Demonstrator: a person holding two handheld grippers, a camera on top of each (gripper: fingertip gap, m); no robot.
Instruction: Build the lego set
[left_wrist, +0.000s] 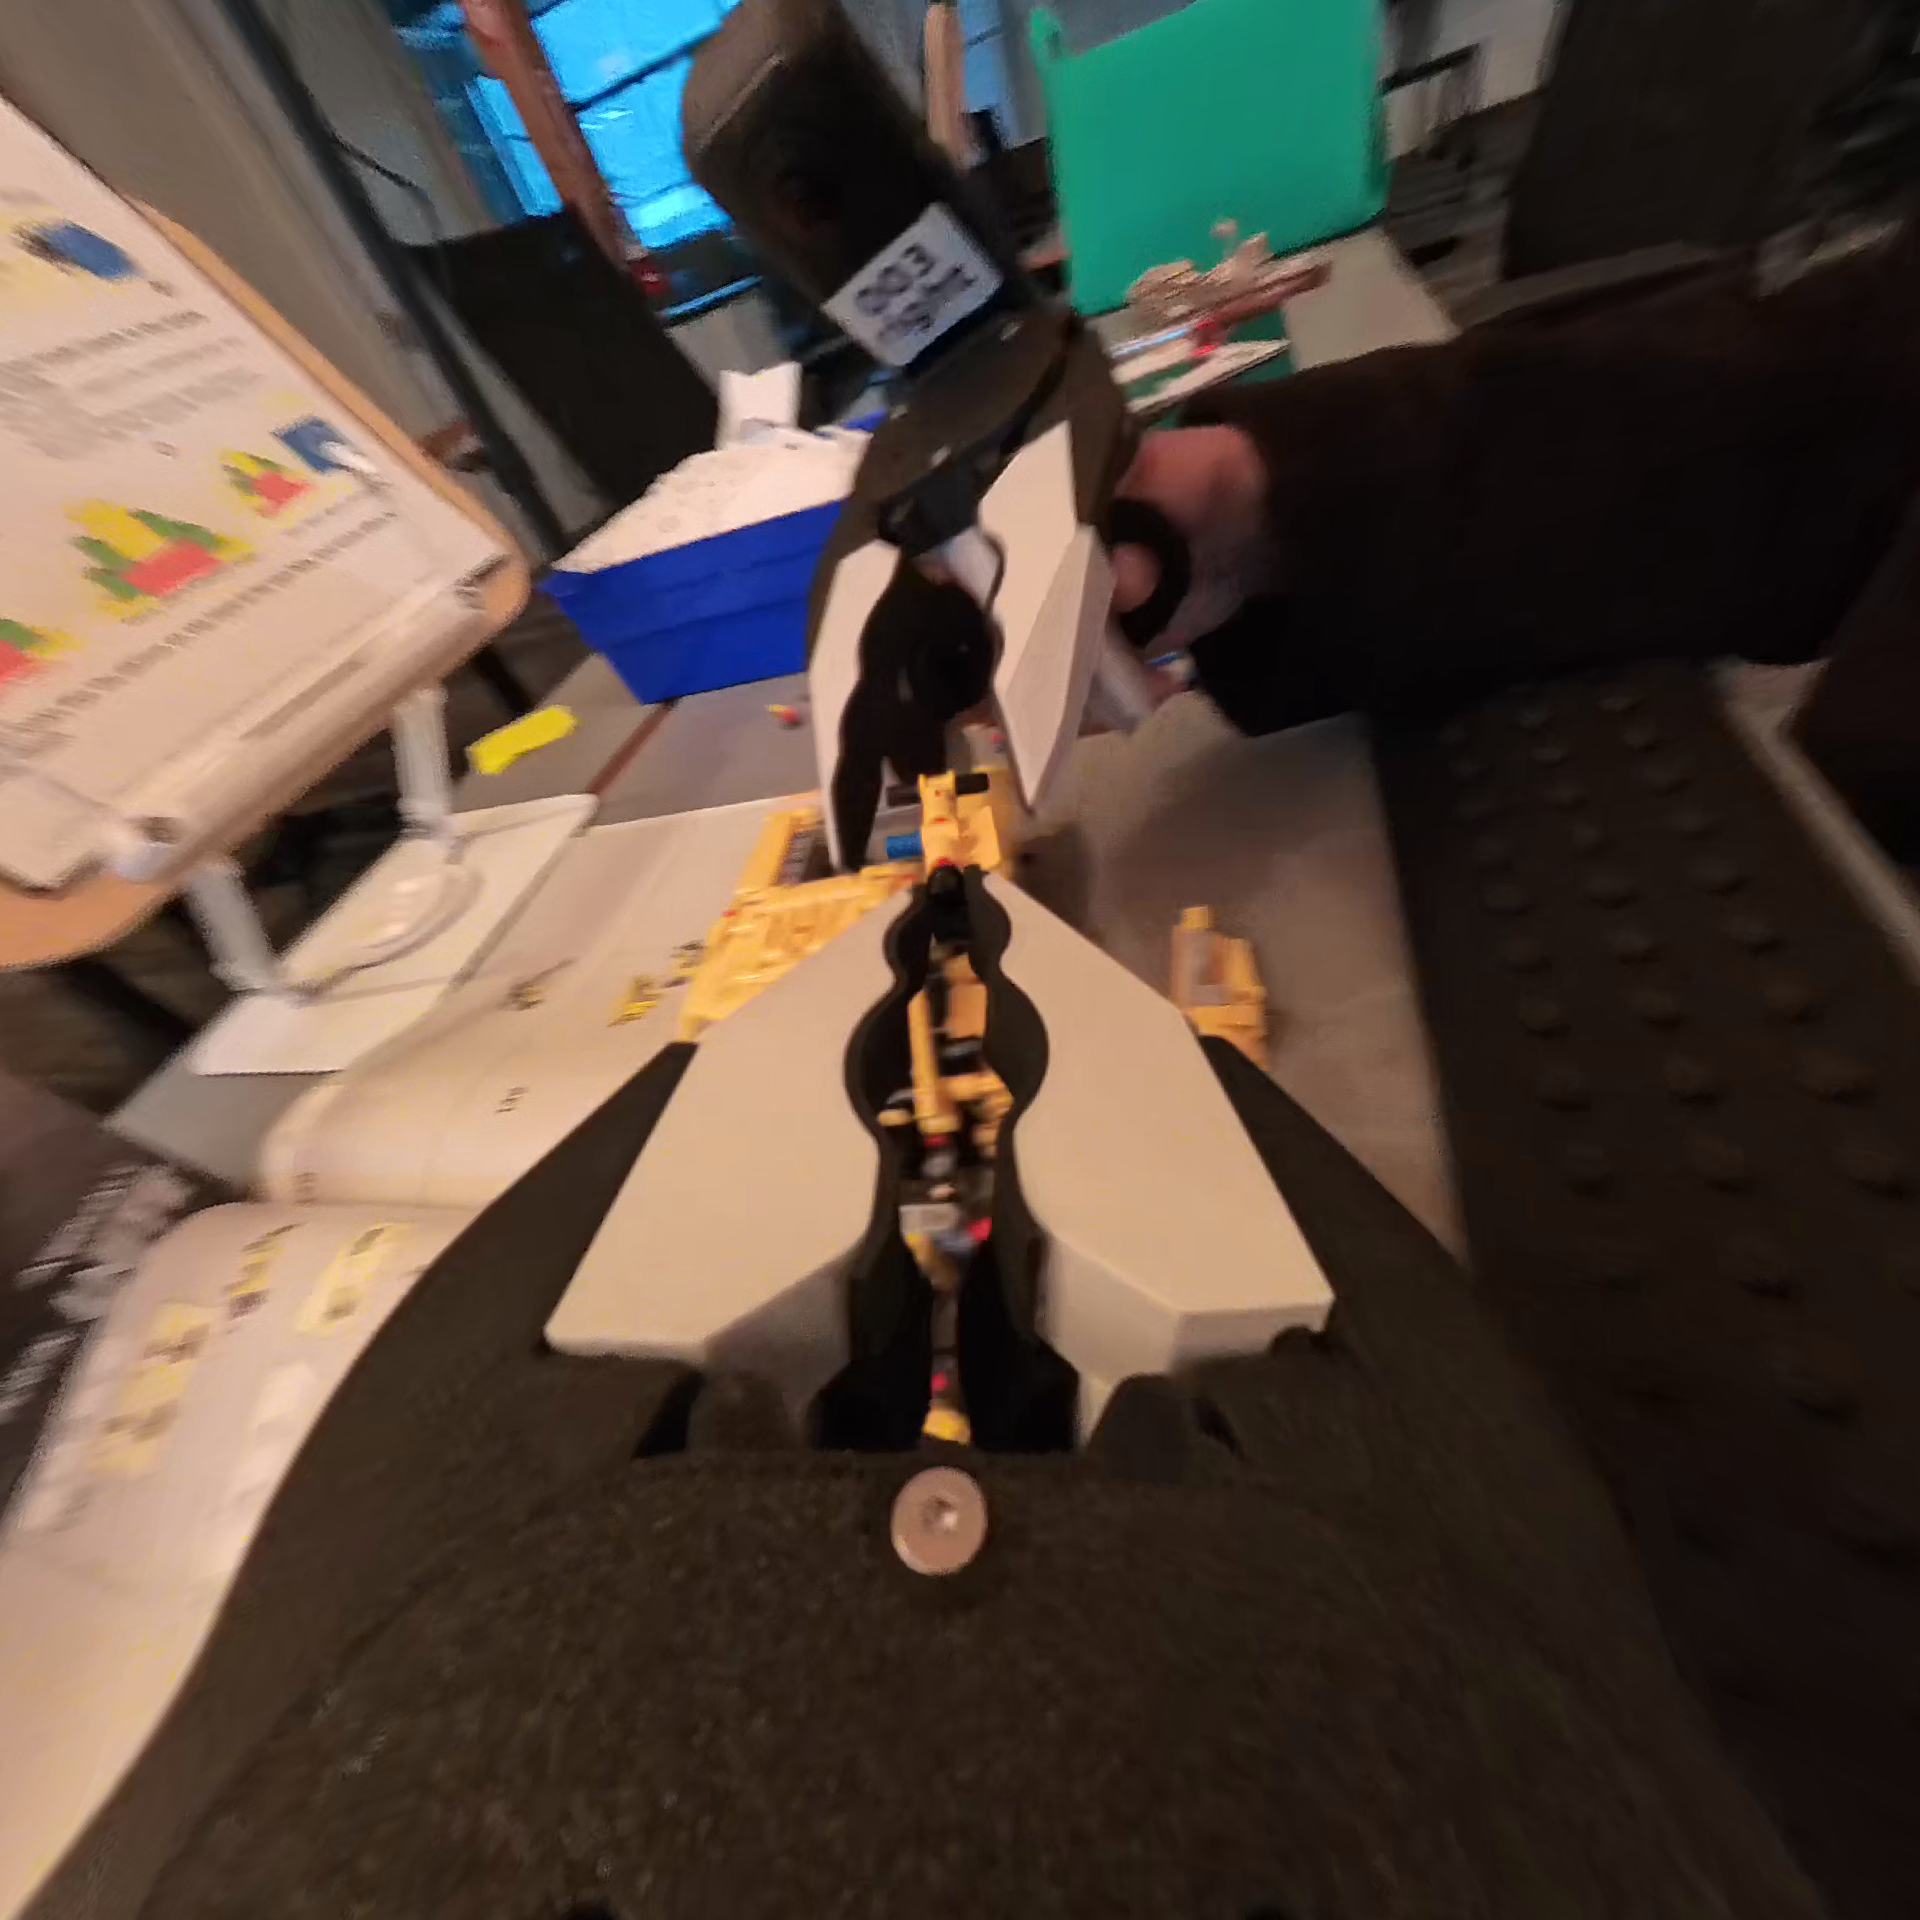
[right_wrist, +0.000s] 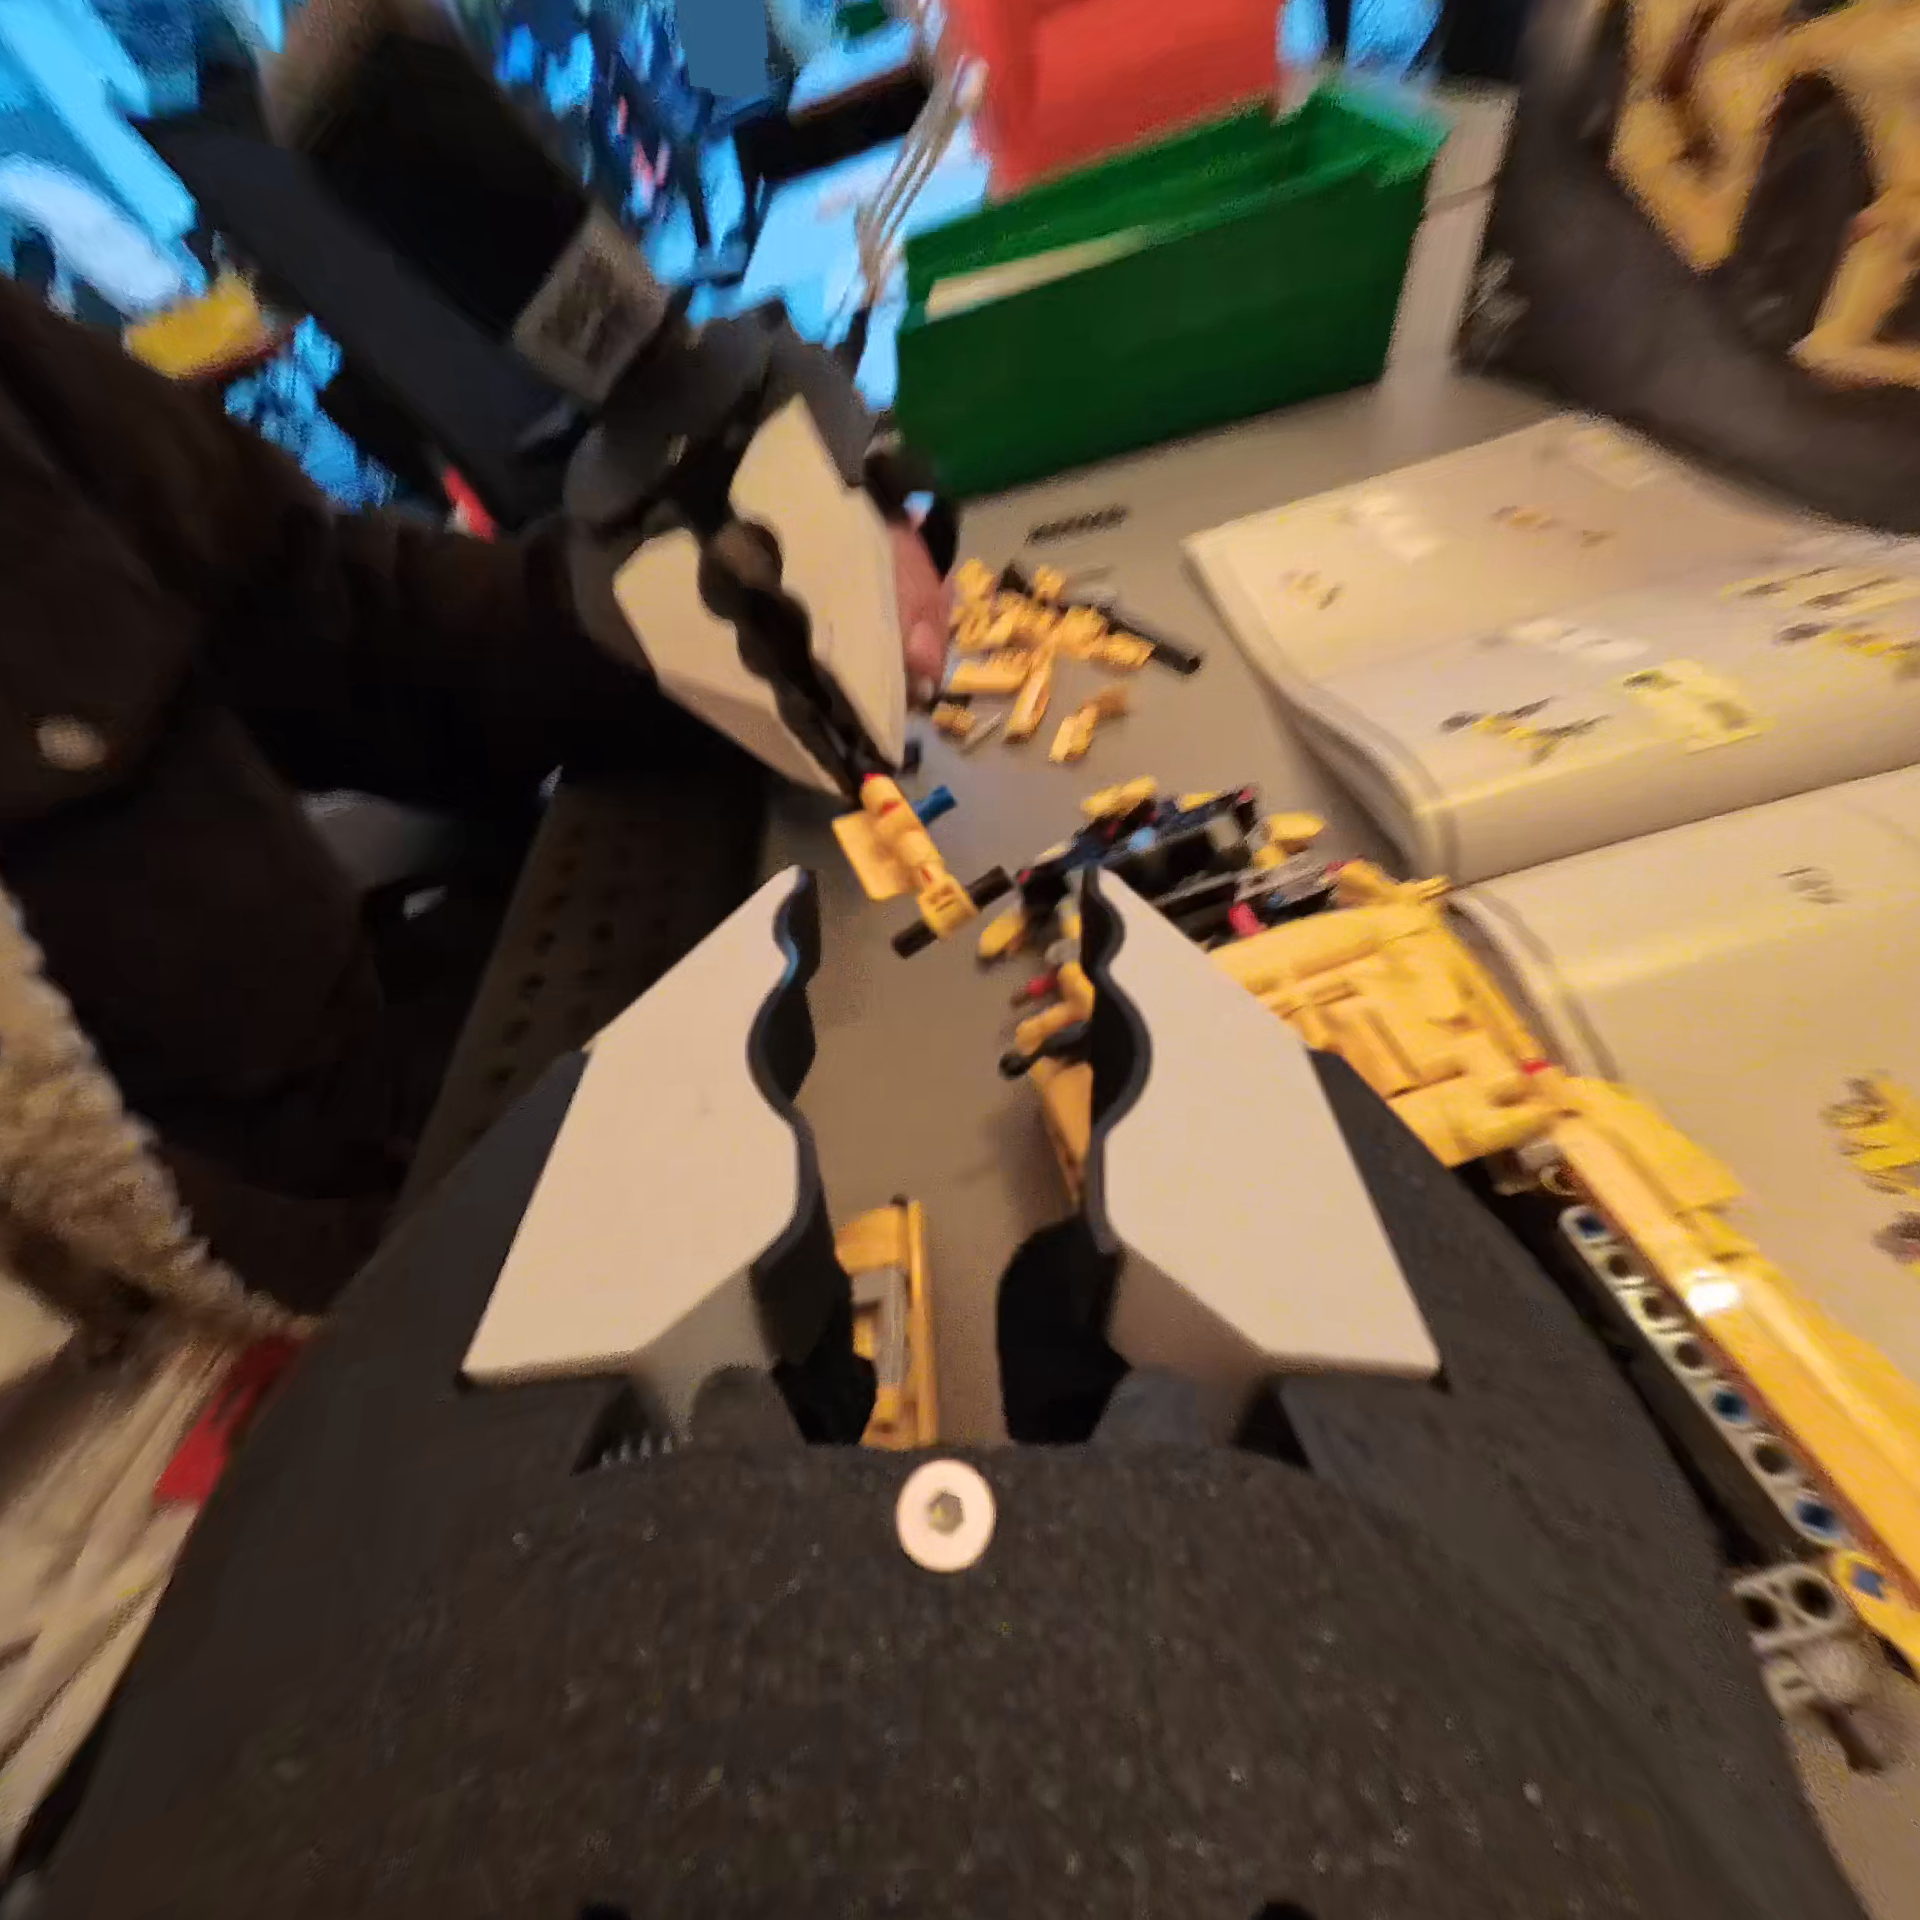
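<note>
While both views are motion-blurred, the layout reads: grey tabletop (right_wrist: 914, 1039) carries an open instruction booklet (right_wrist: 1558, 665) toward its far right side, with the large yellow lego model (right_wrist: 1382, 997) lying just beside the booklet's near page and running back toward the near right edge. Green bin (right_wrist: 1143, 312) sits at the far edge; a pile of loose yellow parts (right_wrist: 1029, 644) lies in front of it, mid-tabletop. Blue bin (left_wrist: 696, 603) shows beyond in the left wrist view. Left claw (left_wrist: 943, 883) has fingers together, clamped on a small yellow sub-assembly (right_wrist: 899, 847) held above the tabletop, near the model's far end. Right claw (right_wrist: 940, 883) has fingers apart, nothing between them, its tips either side of the sub-assembly's black pin end; contact unclear.
</note>
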